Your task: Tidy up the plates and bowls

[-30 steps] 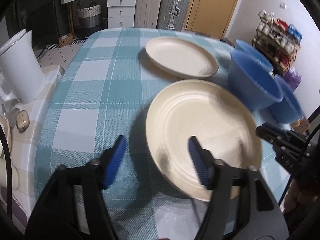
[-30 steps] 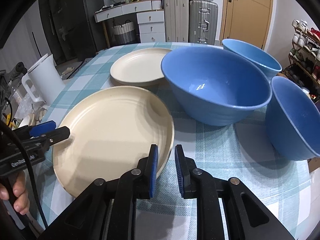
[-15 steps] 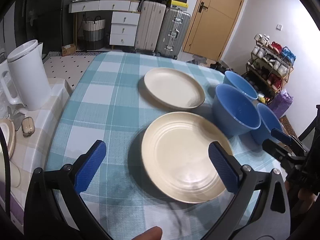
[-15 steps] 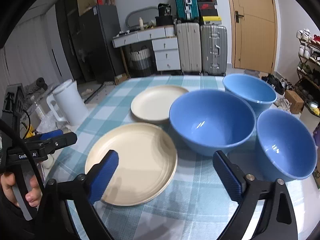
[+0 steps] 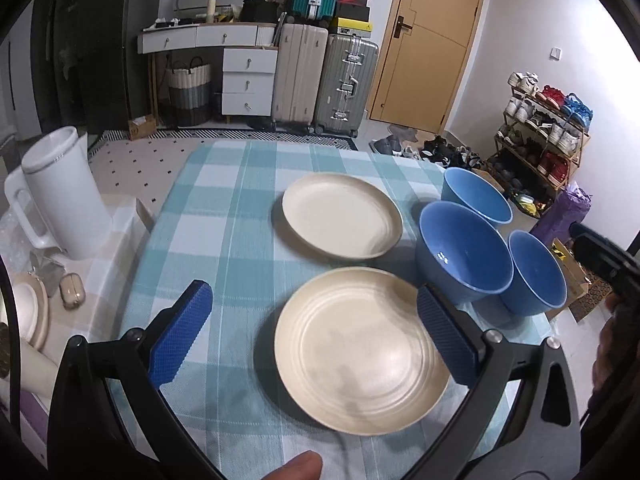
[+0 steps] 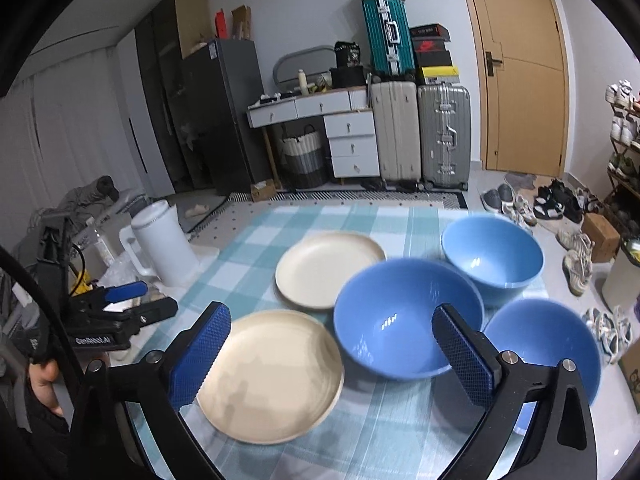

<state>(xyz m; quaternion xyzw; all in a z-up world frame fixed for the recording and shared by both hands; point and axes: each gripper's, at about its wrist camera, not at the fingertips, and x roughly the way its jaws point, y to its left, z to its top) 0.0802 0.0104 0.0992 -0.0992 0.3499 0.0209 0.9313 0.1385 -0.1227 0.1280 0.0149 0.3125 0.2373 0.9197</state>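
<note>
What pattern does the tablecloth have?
The tablecloth has a teal-and-white check pattern, clearest in the left wrist view.

In the left wrist view, the near plate [image 5: 360, 350] lies low and centre on the table [image 5: 224, 216]; the far plate [image 5: 341, 220] lies above it, apart; three bowls [image 5: 464, 256] cluster at right, two touching; a kettle [image 5: 66, 196] stands off the table's left edge.

Table's [image 5: 208, 216] left half lies free for passage. Two plates [image 5: 340, 220] occupy the middle; three bowls [image 5: 464, 256] crowd its right edge.
</note>
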